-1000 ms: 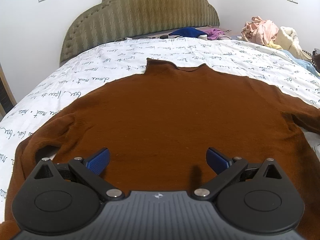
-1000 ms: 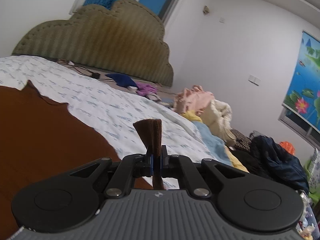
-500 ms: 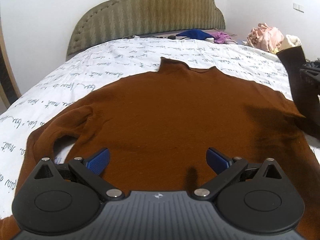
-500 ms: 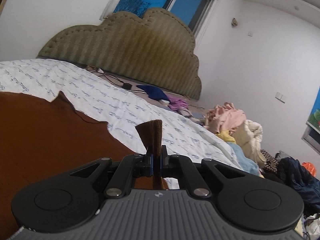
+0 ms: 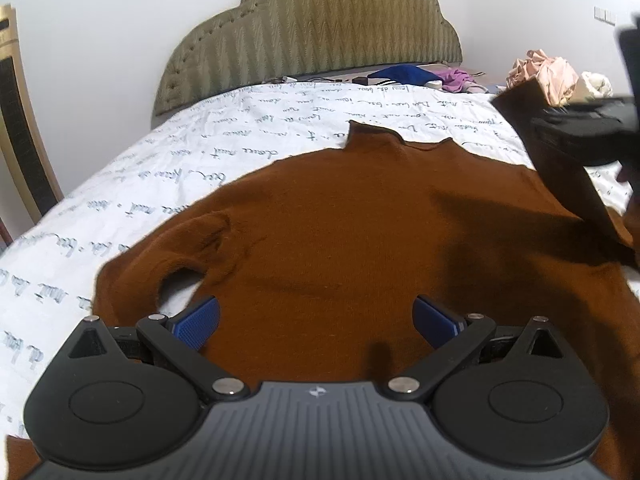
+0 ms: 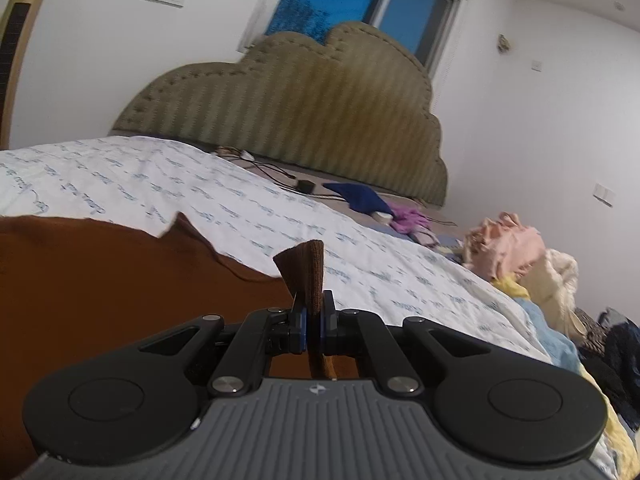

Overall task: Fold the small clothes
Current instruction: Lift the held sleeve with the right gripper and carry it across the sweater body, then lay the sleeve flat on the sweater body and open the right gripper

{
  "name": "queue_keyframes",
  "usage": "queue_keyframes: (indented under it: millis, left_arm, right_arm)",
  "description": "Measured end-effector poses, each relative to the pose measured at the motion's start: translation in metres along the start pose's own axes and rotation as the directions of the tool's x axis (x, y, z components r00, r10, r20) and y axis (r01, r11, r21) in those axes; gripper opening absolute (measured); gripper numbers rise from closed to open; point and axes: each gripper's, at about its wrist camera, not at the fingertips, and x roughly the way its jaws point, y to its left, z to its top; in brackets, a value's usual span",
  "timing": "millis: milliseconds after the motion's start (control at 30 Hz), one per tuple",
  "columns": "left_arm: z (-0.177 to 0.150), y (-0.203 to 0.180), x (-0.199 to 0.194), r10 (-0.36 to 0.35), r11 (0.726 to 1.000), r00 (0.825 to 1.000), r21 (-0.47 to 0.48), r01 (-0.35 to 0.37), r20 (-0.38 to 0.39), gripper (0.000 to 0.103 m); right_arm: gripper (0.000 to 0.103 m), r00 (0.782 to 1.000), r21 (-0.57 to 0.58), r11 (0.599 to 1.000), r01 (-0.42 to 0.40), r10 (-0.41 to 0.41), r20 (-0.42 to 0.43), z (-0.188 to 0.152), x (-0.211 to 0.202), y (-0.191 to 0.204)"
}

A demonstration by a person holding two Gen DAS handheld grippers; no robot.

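A brown sweater lies flat on the bed, collar toward the headboard; it also shows in the right wrist view. My left gripper is open and empty, hovering over the sweater's lower body. My right gripper is shut on the cuff of the sweater's right sleeve. In the left wrist view the right gripper holds that sleeve lifted above the sweater's right shoulder. The left sleeve lies bent beside the body.
The white bedsheet with script print covers the bed, with an olive headboard behind. A blue cloth and purple cloth lie near the headboard. A pile of clothes sits at the bed's right side.
My right gripper has carried the sleeve cuff leftward and up, over the sweater's right shoulder. My left gripper has drifted slightly left and stays open.
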Motion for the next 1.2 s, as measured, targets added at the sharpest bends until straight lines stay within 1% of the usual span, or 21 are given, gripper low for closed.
queue_keyframes:
  millis: [100, 300, 433, 633, 767, 967, 1033, 1133, 1200]
  left_arm:
    - [-0.002, 0.004, -0.004, 0.021, 1.0, 1.0, 0.003, -0.021, 0.01, 0.103]
    - [-0.004, 0.018, -0.009, 0.049, 0.998, 0.999, -0.038, -0.05, -0.009, 0.103]
    - [-0.008, 0.021, -0.011, 0.06, 0.998, 0.998, -0.026, -0.06, -0.012, 0.103]
    - [-0.011, 0.023, -0.015, 0.086, 0.996, 0.996, -0.011, -0.086, -0.008, 0.103]
    - [-0.012, 0.026, -0.016, 0.099, 0.995, 0.995, -0.016, -0.099, -0.016, 0.103]
    - [-0.016, 0.028, -0.017, 0.13, 0.991, 0.991, -0.009, -0.13, -0.023, 0.103]
    - [-0.016, 0.03, -0.018, 0.135, 0.991, 0.991, -0.012, -0.135, -0.026, 0.103]
    - [-0.017, 0.033, -0.02, 0.141, 0.99, 0.99, -0.02, -0.141, -0.028, 0.103]
    - [-0.018, 0.034, -0.02, 0.142, 0.989, 0.989, -0.021, -0.143, -0.033, 0.103]
  right_arm:
    - [0.006, 0.999, -0.023, 0.999, -0.027, 0.027, 0.017, 0.009, 0.004, 0.016]
    - [0.006, 0.995, -0.047, 0.995, -0.091, 0.093, 0.045, 0.027, 0.011, 0.047]
    - [0.006, 0.987, -0.051, 0.988, -0.149, 0.151, 0.054, 0.036, 0.012, 0.068]
    - [0.006, 0.97, -0.098, 0.97, -0.223, 0.23, 0.072, 0.045, 0.013, 0.104]
    - [0.006, 0.96, -0.12, 0.957, -0.264, 0.273, 0.067, 0.047, 0.013, 0.123]
    - [0.006, 0.943, -0.133, 0.938, -0.321, 0.33, 0.047, 0.044, 0.014, 0.138]
    - [0.006, 0.939, -0.13, 0.933, -0.335, 0.342, 0.035, 0.042, 0.016, 0.142]
    - [0.006, 0.927, -0.11, 0.922, -0.372, 0.376, 0.016, 0.038, 0.016, 0.146]
    - [0.006, 0.923, -0.119, 0.917, -0.382, 0.386, 0.01, 0.038, 0.015, 0.152]
